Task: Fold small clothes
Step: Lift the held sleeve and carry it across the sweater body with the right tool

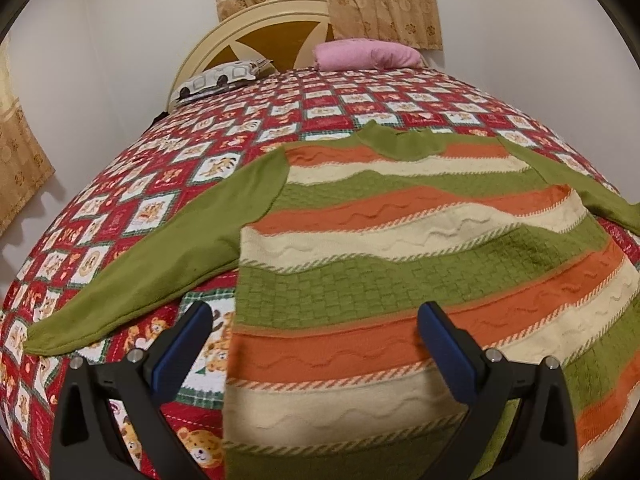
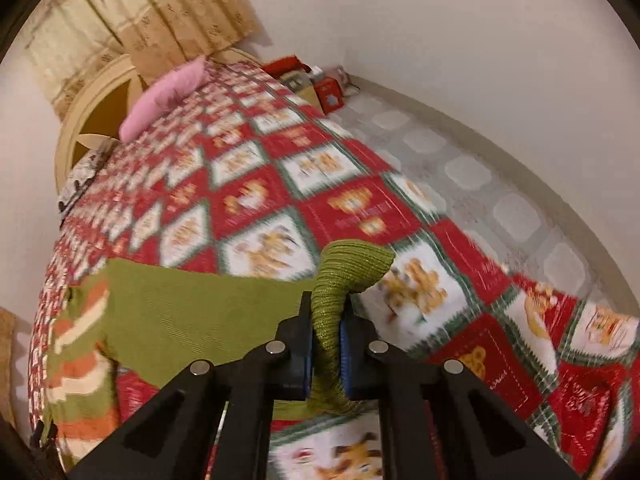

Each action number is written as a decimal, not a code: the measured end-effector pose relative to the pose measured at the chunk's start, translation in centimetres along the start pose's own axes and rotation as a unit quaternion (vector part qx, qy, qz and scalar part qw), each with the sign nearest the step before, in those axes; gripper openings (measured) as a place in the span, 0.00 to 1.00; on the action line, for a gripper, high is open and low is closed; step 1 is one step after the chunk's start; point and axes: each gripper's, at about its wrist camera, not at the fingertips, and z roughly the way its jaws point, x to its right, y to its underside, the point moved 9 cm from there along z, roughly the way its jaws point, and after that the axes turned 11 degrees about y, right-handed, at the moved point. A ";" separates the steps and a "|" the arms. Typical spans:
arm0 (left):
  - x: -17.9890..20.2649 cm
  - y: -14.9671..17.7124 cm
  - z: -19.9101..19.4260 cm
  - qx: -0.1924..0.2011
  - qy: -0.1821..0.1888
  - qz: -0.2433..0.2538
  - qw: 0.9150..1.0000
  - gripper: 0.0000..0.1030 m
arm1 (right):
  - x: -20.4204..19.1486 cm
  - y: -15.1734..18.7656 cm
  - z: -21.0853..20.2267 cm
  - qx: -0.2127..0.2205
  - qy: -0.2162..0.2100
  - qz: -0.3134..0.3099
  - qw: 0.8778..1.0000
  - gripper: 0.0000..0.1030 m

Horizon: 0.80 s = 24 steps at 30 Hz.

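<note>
Sweater [image 1: 420, 240] flat on quilt [image 1: 200, 152], frame centre. Right gripper [image 2: 326, 344] clamped on right sleeve cuff [image 2: 352, 268]; left gripper [image 1: 316, 340] apart over hem. Advice: carry cuff across chest, keep sleeve taut, no bunching.

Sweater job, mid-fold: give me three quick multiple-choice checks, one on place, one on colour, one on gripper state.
1. Where does the sweater lie?
A. on the quilt
B. on the floor
C. on the pink pillow

2. What colour are its sleeves?
A. orange
B. cream
C. green

3. What is the right gripper doing?
A. open above the quilt
B. shut on the right sleeve's cuff
C. shut on the pillow

Answers:
1 A, it is spread flat on the red patchwork quilt.
2 C, the left sleeve and right sleeve are plain green.
3 B, its pads pinch the green cuff, while the left gripper hangs open.
</note>
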 end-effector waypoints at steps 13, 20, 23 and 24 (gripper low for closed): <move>-1.2 1.4 -1.2 0.008 0.018 -0.031 0.999 1.00 | -12.2 -7.2 -13.7 0.110 -0.055 -0.087 0.989 0.09; -2.5 1.8 -1.6 0.014 0.035 -0.052 0.998 1.00 | -21.0 -5.9 -17.4 0.128 -0.083 -0.166 0.974 0.09; -3.1 2.0 -1.8 0.017 0.036 -0.061 0.997 1.00 | -24.4 -4.9 -18.8 0.138 -0.094 -0.194 0.967 0.09; -3.3 2.1 -1.8 0.018 0.038 -0.064 0.997 1.00 | -25.7 -4.5 -19.3 0.142 -0.098 -0.204 0.964 0.09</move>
